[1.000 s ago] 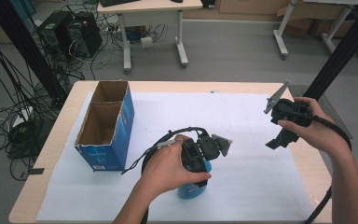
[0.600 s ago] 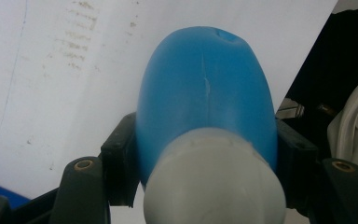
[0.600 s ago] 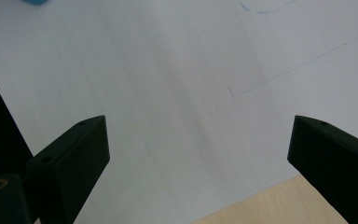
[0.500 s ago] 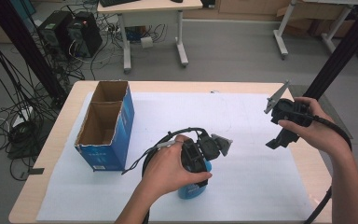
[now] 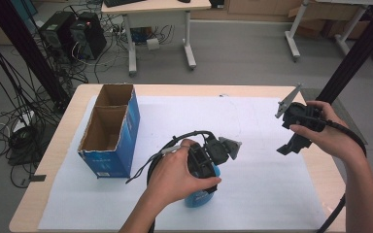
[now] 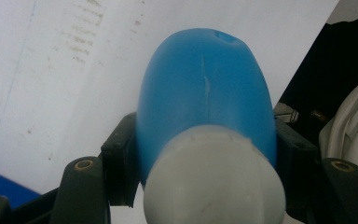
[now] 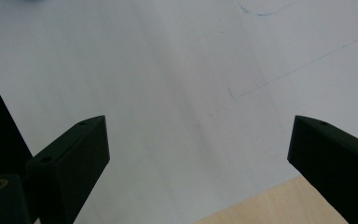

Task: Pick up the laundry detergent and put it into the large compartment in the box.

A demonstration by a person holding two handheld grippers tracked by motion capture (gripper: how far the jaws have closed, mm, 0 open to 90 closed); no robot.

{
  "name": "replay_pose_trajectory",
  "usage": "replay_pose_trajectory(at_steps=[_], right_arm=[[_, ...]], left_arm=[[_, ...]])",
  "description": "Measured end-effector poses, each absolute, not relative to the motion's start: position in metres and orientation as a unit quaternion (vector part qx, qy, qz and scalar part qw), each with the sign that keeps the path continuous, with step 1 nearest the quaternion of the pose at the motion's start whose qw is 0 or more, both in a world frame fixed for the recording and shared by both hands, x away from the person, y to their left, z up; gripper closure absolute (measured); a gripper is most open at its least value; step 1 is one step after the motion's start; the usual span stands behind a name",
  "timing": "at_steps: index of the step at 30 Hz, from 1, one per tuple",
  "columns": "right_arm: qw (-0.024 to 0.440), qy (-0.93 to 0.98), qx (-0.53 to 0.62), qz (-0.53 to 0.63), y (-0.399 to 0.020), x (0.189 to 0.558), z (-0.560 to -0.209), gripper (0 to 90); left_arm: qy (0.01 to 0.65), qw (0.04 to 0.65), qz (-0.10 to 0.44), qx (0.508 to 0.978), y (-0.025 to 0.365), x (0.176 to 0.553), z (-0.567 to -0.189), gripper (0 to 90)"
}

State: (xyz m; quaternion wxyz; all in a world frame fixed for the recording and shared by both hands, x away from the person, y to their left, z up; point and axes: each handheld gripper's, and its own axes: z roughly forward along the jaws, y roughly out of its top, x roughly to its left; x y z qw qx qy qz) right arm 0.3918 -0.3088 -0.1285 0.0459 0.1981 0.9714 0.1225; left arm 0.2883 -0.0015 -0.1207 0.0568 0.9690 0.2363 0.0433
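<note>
A blue plastic bottle (image 6: 205, 107) with a white cap (image 6: 212, 182) sits between the jaws of my left gripper (image 6: 205, 140), cap end toward the camera. Both pads press on its sides, so the gripper is shut on it. In the high view the bottle (image 5: 197, 198) peeks out under the person's left hand, over the near middle of the white sheet, with the left gripper (image 5: 203, 182) above it. My right gripper (image 5: 289, 145) hangs above the sheet's right edge. Its jaws stand wide apart in the right gripper view (image 7: 198, 140), with nothing between them.
A blue cardboard box (image 5: 126, 126) with two open compartments stands at the table's left. A white sheet (image 5: 252, 116) covers most of the wooden table (image 5: 58, 145). Beyond the table's far edge are another desk, computers and loose cables.
</note>
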Motion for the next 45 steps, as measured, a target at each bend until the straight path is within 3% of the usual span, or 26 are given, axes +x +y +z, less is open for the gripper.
replay_pose_trajectory(at_steps=[30,45], right_arm=[[0.051,0.974,0.178,0.131,-0.303,0.389,-0.115,5.4],[0.053,0.975,0.172,0.133,-0.307,0.388,-0.112,5.5]], left_arm=[[0.405,0.103,0.087,0.904,0.059,0.286,0.041,38.3],[0.524,0.151,0.113,0.831,0.144,0.298,0.098,38.3]])
